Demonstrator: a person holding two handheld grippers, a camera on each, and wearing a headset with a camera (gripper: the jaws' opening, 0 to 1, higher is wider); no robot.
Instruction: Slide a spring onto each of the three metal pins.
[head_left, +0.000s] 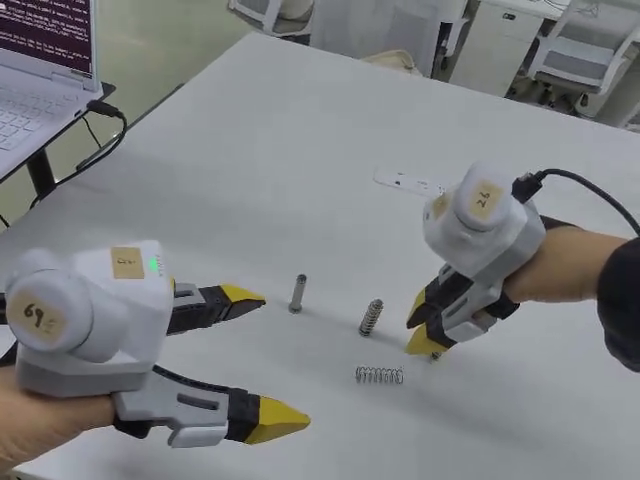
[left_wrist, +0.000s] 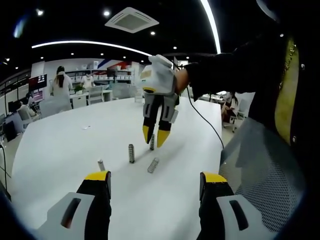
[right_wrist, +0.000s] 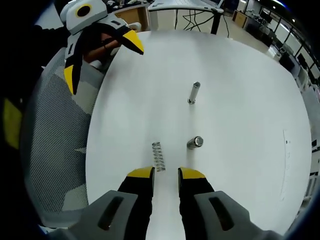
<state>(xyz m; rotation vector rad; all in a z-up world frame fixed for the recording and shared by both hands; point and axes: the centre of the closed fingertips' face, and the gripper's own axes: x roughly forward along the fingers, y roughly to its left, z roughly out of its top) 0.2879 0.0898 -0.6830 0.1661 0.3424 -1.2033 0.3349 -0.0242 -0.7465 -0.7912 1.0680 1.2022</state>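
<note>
Laptop (head_left: 45, 60) far left | left tool (head_left: 275, 358) wide, empty | right tool (head_left: 422, 332) narrowly parted, empty

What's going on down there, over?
Left gripper wide open. Right gripper narrowly open, tips down. One pin bare, one spring loose on the table. Sprung pin stands nearby, not blocking.

R gripper view. Right gripper (right_wrist: 166, 174) at bottom, yellow tips a narrow gap apart, white table (right_wrist: 240, 115) showing btwn them. Loose spring (right_wrist: 158, 156) lies flat, just beside tip of own L-side jaw. Second pin (right_wrist: 195, 142) near, seen almost end-on, shaft looks coil-wrapped. Bare pin (right_wrist: 193, 92) upright, farther out. Left gripper (right_wrist: 100, 60) top L, jaws wide apart, off table edge. Mesh chair (right_wrist: 55, 145) at L.
</note>
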